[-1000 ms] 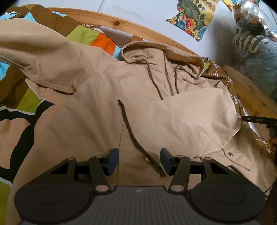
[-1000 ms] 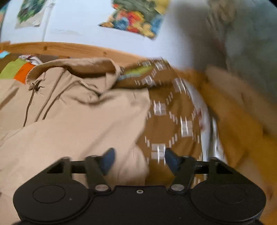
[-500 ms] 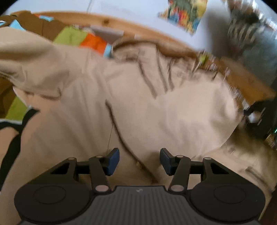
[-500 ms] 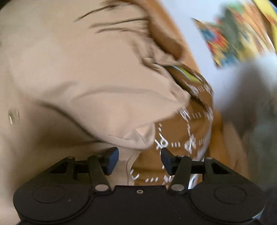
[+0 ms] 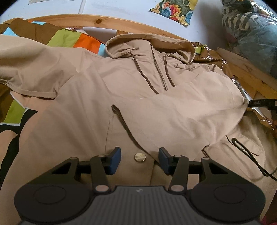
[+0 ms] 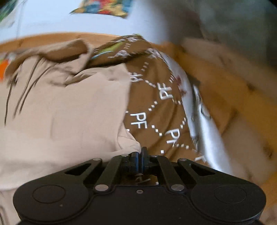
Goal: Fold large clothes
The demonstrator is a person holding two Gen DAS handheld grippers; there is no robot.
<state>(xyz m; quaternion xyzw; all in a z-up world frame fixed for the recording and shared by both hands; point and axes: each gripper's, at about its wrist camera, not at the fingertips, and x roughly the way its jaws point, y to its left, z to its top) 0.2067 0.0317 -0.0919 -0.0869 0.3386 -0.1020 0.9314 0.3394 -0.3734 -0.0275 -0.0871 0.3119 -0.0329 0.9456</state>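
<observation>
Repeated white "PF" lettering on brown blanket [image 6: 155, 110] beside beige jacket [image 6: 69, 112].

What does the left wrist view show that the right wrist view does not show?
Only the left wrist view shows the open left gripper above a snap button, the jacket's zipper and the striped blanket. Only the right wrist view shows the right gripper from behind, shut at the jacket's edge; whether it pinches cloth is unclear. It also shows the "PF" letters on the brown sheet plainly. Both share the beige jacket, its hood, the wooden frame and the colourful wall picture.
</observation>
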